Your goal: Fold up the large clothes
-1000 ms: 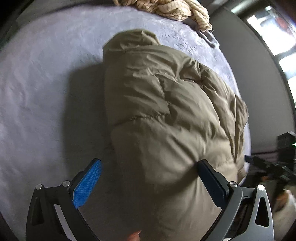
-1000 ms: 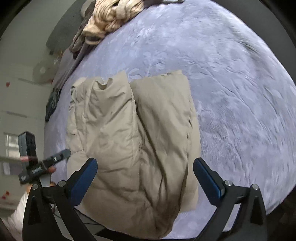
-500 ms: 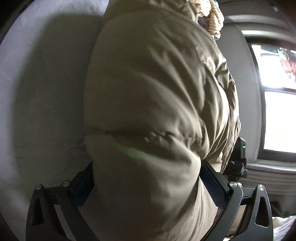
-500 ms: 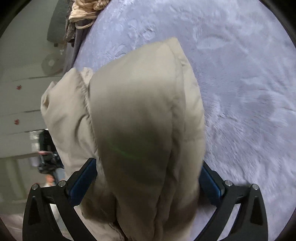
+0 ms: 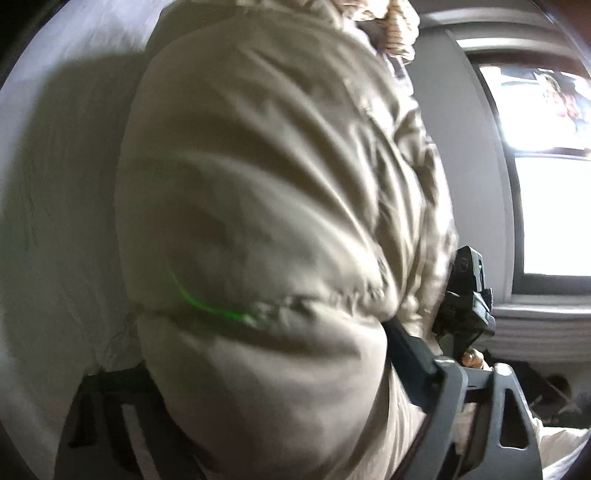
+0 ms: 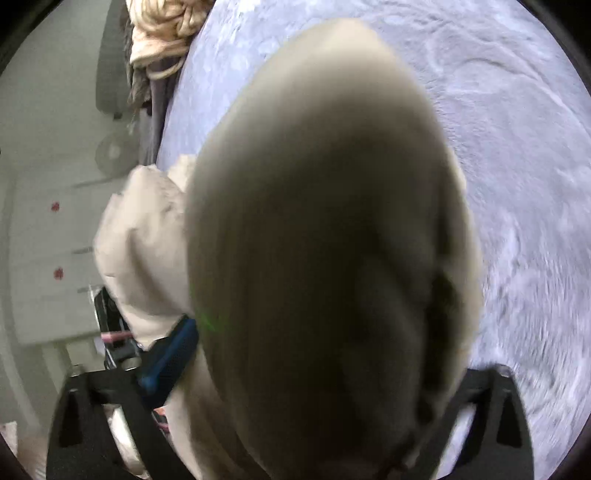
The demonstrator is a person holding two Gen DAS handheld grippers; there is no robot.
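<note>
Lavender bed (image 6: 517,155); puffy, bunched khaki jacket (image 5: 258,221).

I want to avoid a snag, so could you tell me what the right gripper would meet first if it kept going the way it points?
The puffy khaki padded jacket: its bulk already fills the right gripper, whose jaws have just been closing.

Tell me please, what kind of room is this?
Most likely a bedroom. A puffy beige jacket lies on a wide bed with a lavender plush cover, more clothes are piled at its far edge, and a window is beside it.
</note>
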